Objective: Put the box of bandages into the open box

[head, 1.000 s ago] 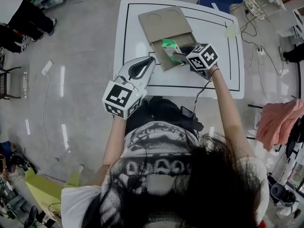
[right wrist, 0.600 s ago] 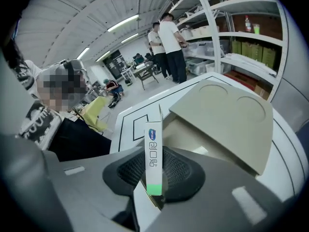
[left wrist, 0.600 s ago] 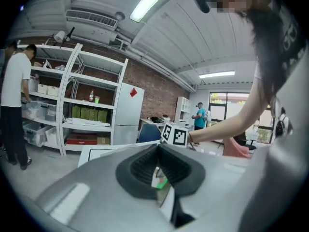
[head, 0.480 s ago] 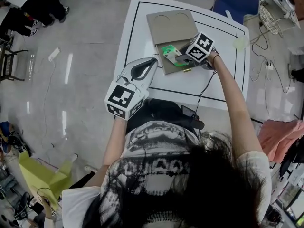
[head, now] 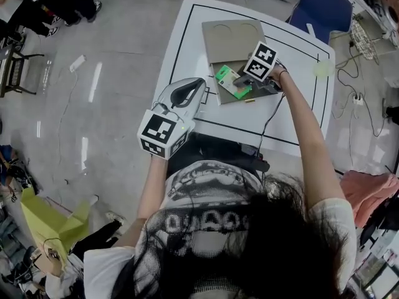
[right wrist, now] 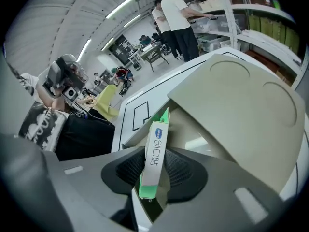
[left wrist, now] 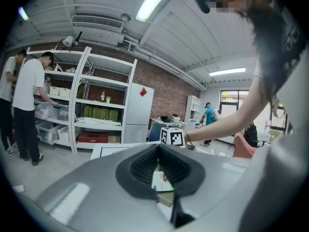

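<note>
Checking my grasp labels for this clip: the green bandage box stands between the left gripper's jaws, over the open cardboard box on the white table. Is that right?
Wrong gripper. The green bandage box stands between the jaws of the right gripper, which have just been opening, over the open cardboard box on the white table. The right gripper view shows it.

The bandage box (right wrist: 155, 153), slim, green and white, leans tilted inside the brown open box (right wrist: 241, 110), under its raised lid. It stands between the jaws of my right gripper (head: 242, 81), which have just been opening.
</note>
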Tool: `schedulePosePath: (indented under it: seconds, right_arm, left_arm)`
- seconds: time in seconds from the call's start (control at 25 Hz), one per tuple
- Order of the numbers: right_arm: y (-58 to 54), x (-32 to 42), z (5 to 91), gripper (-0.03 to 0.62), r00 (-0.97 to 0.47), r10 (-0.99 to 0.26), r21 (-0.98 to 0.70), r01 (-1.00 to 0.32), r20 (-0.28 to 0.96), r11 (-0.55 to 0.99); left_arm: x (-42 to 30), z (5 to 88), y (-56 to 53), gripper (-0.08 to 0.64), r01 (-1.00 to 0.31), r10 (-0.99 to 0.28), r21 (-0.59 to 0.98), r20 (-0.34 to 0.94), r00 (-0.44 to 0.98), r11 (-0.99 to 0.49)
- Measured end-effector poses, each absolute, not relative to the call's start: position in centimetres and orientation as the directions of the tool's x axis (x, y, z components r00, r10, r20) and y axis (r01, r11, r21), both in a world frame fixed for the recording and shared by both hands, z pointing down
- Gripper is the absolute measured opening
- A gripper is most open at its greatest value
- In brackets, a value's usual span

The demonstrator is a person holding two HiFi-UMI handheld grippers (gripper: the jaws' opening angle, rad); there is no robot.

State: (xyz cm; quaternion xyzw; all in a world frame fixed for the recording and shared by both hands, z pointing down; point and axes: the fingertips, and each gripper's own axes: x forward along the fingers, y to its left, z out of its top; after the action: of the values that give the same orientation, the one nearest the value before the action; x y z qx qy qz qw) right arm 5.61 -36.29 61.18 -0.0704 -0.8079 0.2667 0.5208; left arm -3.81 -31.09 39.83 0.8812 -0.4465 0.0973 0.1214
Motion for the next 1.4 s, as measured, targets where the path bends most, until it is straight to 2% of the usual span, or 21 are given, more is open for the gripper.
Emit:
schedulePosePath:
  seconds: [0.32, 0.56, 0.92, 1.4]
  right_arm:
    - [-37.8, 5.5, 62.5, 0.183, -0.439, 0.256, -0.364, -0.181, 0.861, 0.914]
    - [-38.3, 6.6, 63.6, 0.236, -0.38, 0.178, -0.271, -0.208, 0.908, 0.94]
    - [-37.9, 6.5, 62.7, 0.235, -0.447, 0.134, -0.277, -0.27, 0.884, 0.922]
    - [-36.3, 4.6, 55.9, 0.212, -0.643, -0.068, -0.228, -0.365, 0.763, 0.903]
  left_arm:
    - [-3.7, 40.4, -31.6, 0.0, -0.809, -0.759, 0.132, 0.289, 0.584, -0.572]
    - [-3.8, 40.5, -31.9, 0.0, -0.808, -0.755, 0.136, 0.296, 0.586, -0.574]
    - [-3.9, 40.5, -31.7, 0.0, -0.792, -0.739, 0.138, 0.294, 0.606, -0.595]
    - [-4.5, 40.1, -30.4, 0.0, -0.756, -0.707, 0.142, 0.278, 0.65, -0.639]
